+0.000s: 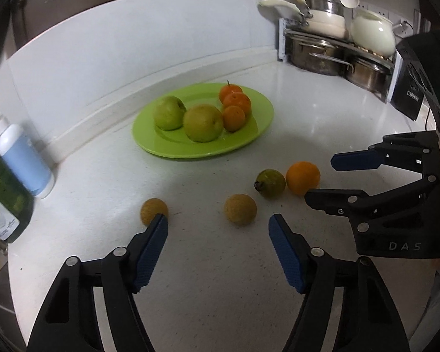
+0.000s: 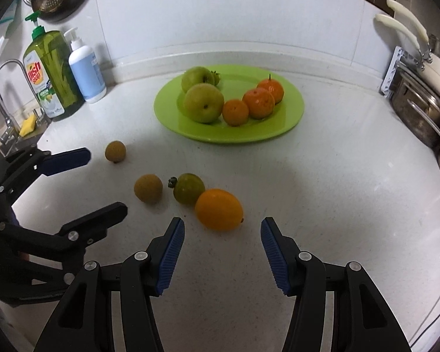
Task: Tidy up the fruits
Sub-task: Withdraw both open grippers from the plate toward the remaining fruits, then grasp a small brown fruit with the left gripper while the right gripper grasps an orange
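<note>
Two grippers, left gripper (image 1: 218, 226) and right gripper (image 2: 222, 230), hover with jaws apart and empty over the white counter (image 2: 337, 176), where the green plate (image 2: 293, 117) holds apples and tangerines, while an orange (image 2: 219, 209), green tomato (image 2: 189, 188) and two brown fruits lie loose nearby.

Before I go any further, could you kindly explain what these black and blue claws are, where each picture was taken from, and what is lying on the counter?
They are two hand-held grasping tools, one in each of a person's hands, each carrying a camera that looks along its fingers. One picture comes from the left tool, the other from the right tool. Both are open and hold nothing. On the white counter a green plate carries two apples and three mandarins. Loose in front lie an orange, a greenish tomato and two small brown fruits.
</note>
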The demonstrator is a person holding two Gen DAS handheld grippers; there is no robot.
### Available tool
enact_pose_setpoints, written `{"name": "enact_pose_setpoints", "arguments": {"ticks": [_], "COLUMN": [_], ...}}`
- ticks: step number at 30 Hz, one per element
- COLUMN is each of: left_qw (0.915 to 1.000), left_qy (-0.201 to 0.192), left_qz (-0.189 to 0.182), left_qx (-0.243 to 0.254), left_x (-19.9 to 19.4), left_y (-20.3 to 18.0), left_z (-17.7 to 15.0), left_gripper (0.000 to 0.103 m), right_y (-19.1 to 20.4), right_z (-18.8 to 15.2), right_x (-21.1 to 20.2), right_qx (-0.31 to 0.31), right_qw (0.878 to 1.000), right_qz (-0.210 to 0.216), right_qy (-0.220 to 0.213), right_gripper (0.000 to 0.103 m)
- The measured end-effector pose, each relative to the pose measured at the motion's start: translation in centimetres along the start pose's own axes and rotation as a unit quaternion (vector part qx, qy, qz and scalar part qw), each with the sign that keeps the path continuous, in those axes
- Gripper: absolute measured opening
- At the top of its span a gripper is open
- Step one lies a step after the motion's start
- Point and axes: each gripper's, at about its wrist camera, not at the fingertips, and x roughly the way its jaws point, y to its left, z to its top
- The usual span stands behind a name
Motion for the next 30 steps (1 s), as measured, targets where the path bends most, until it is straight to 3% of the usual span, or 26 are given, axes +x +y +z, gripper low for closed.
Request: {"name": "enact_pose_setpoints", "arguments": {"ticks": [7, 22, 30], "left_qw": [0.9998, 0.9983, 0.9979], "left_qy": [0.009, 0.033, 0.035], "left_qz": [-0.017, -0.049, -0.054], "left_qx": [0.006, -0.004, -0.013], "left_x": [1.6, 3.1, 3.4], "left_y": [-0.1, -0.3, 0.1], "left_z": [0.4, 0.6, 0.7], "left_gripper": [0.058, 0.036, 0.033], "right_y": [-0.3, -0.4, -0.3], "right_z": [0.3, 0.9, 1.3], "right_x": [1.1, 1.8, 2.3], "right_qx": [-0.003, -0.003, -0.002], "right_qw": [1.000, 1.000, 1.000], "right_qz": [0.004, 0.017, 0.024], "right_qy": [0.007, 0.010, 0.010], "right_gripper": [0.054, 0.042, 0.040]}}
